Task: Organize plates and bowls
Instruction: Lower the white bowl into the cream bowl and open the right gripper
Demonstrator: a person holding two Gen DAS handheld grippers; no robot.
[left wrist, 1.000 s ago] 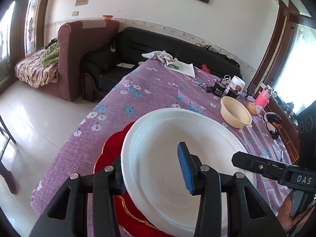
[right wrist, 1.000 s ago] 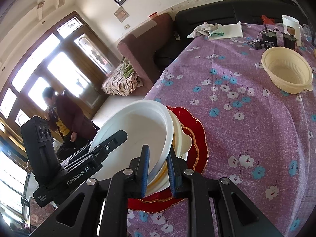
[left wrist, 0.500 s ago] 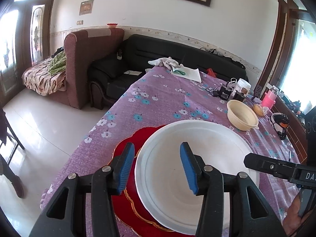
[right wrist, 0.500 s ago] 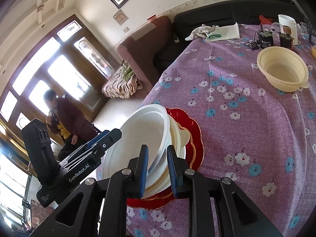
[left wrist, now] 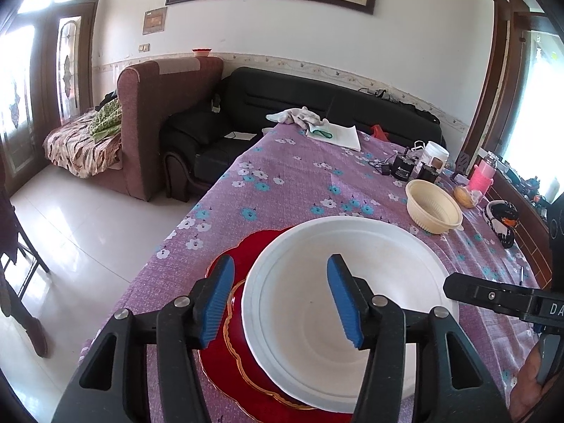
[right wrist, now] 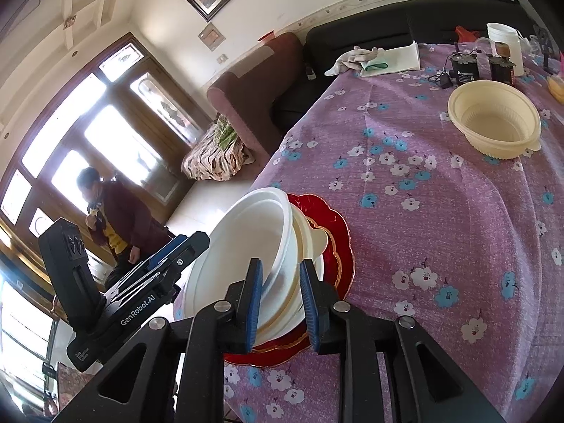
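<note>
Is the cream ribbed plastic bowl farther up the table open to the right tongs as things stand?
Probably yes: the cream ribbed plastic bowl stands alone, bare purple flowered tablecloth before it, but the right tongs straddle the white bowl's rim.

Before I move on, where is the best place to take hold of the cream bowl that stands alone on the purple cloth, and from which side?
Probably the rim of the cream bowl, one finger inside and one outside. It stands upright and open, and its wall looks too wide to span. Come from above on the near side, away from the small tab and the black devices behind it.
</note>
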